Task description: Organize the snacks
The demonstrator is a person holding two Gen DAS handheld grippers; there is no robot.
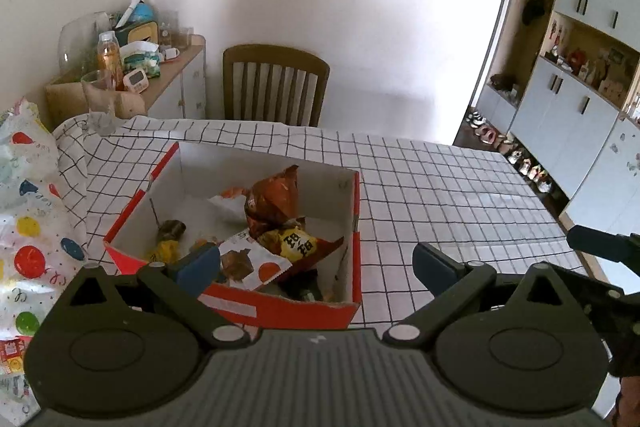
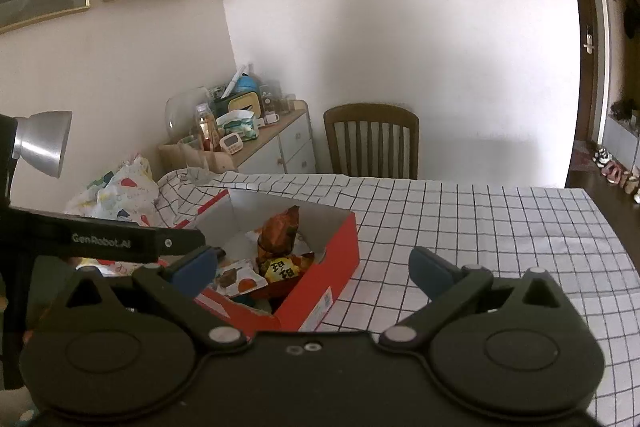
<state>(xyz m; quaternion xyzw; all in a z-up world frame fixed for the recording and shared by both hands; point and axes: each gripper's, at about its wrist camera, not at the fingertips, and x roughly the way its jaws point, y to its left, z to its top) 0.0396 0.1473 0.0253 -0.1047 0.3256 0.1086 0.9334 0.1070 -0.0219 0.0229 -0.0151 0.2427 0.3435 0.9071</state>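
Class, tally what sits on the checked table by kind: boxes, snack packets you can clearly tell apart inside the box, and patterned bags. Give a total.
Boxes: 1
Snack packets (orange, yellow, white): 3, others partly hidden
Patterned bags: 1
Total: 5

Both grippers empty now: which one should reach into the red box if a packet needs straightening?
Probably the left gripper: the red box sits directly before its open jaws. The right gripper, also open, sees it off to the left.

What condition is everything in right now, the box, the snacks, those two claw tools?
Red box: open-topped, on the checked tablecloth.
Orange snack bag: upright inside box.
Yellow snack bag: lying inside box.
Left gripper: open, empty.
Right gripper: open, empty.
Chair: at table's far side.
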